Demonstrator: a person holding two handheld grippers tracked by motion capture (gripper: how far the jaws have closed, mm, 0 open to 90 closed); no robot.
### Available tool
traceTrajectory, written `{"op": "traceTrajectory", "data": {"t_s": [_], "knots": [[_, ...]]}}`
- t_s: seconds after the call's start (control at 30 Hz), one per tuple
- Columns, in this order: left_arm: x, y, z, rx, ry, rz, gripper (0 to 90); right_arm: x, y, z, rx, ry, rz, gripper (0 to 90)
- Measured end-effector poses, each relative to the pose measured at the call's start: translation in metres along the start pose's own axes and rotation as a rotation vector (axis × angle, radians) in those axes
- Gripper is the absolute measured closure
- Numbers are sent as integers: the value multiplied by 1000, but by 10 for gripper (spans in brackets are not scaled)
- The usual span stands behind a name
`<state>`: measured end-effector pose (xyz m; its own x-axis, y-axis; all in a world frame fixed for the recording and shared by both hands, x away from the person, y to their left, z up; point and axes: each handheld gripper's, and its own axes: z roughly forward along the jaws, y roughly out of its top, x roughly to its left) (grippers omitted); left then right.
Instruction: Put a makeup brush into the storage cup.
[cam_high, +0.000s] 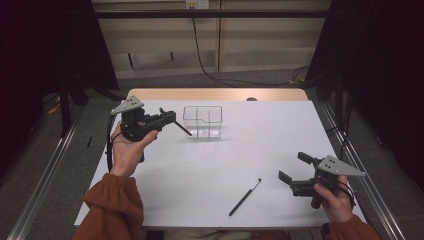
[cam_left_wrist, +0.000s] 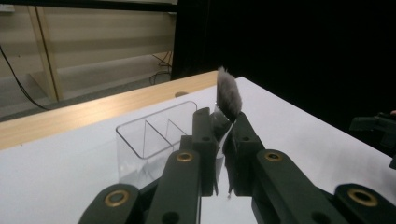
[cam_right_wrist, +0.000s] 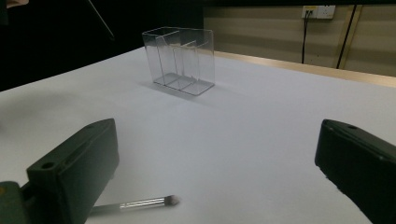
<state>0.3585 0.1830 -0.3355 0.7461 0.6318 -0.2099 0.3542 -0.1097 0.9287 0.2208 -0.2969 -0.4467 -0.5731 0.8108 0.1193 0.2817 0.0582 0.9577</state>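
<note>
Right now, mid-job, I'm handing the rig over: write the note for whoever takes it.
Left gripper: shut on a makeup brush, held in the air just left of the clear organizer.
Right gripper: open, holding nothing, low over the table's right side.
A second brush lies on the table near the front edge.
Done: first brush picked up.
Left: probably drop it into a compartment, then fetch the second brush.

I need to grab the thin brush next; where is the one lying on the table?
In the high view the thin brush lies on the white table, near its front edge, just left of the open right gripper.
</note>
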Motion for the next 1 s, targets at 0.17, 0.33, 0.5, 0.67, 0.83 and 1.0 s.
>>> {"op": "traceTrajectory", "data": {"t_s": [0.17, 0.33, 0.5, 0.67, 0.83, 1.0], "knots": [[-5, 12, 3, 2, 7, 27, 839, 0, 0, 0, 3, 0, -2, 0], [-5, 18, 6, -13, 9, 24, 839, 1, 0, 0, -3, 6, -6, 0], [3, 20, 9, -23, 27, 6, 839, 0, 0, 0, 0, 4, -3, 0], [10, 25, 15, -36, 44, -1, 839, 1, 0, 1, -1, 9, -13, 0], [16, 34, 20, -49, 69, -6, 839, 1, 0, 0, 0, 10, -13, 0], [19, 40, 28, -39, 92, 4, 839, 0, 0, 1, 8, 5, -17, 0]]}}
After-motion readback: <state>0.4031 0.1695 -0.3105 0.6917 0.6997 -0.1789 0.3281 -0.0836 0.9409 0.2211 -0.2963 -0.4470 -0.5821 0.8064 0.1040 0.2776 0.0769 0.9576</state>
